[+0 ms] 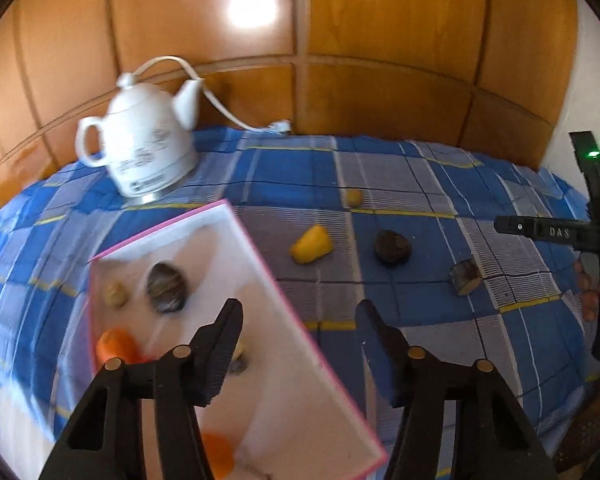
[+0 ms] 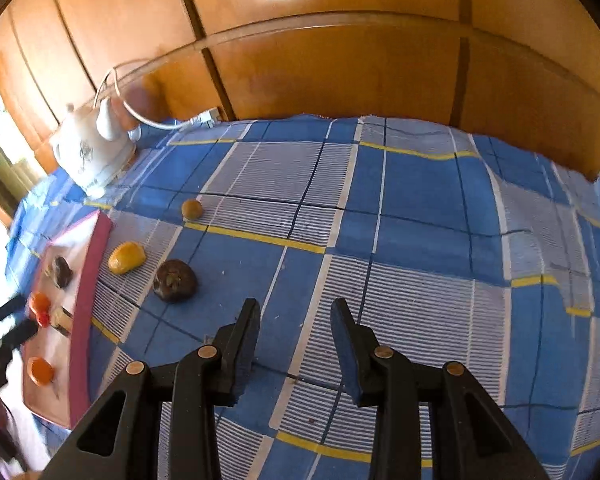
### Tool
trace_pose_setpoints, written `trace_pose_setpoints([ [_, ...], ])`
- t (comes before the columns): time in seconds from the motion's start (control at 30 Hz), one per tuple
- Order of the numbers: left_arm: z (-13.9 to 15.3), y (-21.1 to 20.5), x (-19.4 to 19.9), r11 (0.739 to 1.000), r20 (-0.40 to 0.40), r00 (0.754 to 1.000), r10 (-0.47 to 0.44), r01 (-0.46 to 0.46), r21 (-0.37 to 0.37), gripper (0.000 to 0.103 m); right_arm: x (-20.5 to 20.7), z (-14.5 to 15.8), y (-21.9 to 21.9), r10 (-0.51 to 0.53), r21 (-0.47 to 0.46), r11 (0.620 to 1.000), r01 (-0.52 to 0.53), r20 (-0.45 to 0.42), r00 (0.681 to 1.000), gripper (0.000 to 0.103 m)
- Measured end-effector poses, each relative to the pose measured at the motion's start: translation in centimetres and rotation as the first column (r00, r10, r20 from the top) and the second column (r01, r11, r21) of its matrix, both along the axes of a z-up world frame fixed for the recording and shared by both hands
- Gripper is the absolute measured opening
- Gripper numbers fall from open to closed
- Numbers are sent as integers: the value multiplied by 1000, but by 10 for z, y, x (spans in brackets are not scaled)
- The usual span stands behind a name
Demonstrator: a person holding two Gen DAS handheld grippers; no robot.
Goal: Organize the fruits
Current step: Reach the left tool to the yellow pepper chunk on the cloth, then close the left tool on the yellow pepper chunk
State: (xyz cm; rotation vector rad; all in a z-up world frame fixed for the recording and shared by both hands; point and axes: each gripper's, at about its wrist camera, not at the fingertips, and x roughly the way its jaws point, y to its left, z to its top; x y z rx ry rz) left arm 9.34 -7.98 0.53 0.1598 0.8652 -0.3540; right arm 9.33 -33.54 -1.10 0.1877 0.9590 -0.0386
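Black jaws of the left gripper [image 1: 300,316] stand apart with nothing between them, above the pink-rimmed white tray's [image 1: 260,256] edge; the right gripper [image 2: 296,316] is likewise parted and empty over the blue checked cloth [image 2: 420,208]. Four fruits lie loose on the cloth: a yellow one [image 1: 311,245], a dark one [image 1: 393,246], a small brown one [image 1: 354,197] and a cut piece [image 1: 465,277] seen only from the left wrist. The tray holds about five pieces. A white kettle [image 1: 140,148] stands behind.
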Motion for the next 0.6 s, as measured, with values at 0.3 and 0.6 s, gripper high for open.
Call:
trace_pose_setpoints([
  [0.3, -23, -47, 60, 994, -31, 998, -55, 58, 94, 59, -6, 12, 30, 67, -233, 971, -49, 71, 995, 37],
  [0.6, -48, -74, 90, 976, -83, 990, -116, 129, 173, 59, -8, 20, 46, 118, -303, 949, -84, 96, 988, 37],
])
